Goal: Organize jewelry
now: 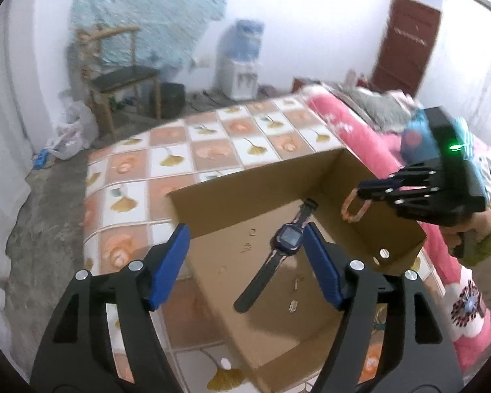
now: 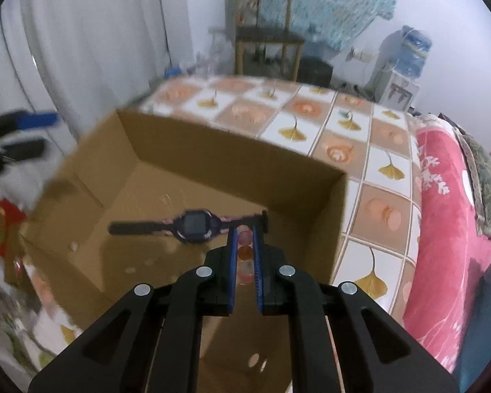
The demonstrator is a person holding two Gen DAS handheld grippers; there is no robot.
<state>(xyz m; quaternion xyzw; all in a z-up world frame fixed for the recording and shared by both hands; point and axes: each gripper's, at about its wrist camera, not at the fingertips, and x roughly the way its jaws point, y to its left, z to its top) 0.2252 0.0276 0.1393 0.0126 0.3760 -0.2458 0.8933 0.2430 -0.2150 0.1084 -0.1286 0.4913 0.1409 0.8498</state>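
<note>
The left gripper [image 1: 245,258] is hovering with its jaws standing wide apart, gripping nothing. The wristwatch [image 1: 283,244] is lying on the floor of the cardboard box [image 1: 330,163] between them. The right gripper [image 2: 245,232] is pinching a pink beaded bracelet [image 2: 245,250], jaws clamped together on it. The left wrist view is showing that bracelet dangling as a loop at three o'clock; the right wrist view is showing only beads. The box is sitting on a tile-patterned bench [image 1: 180,154].
</note>
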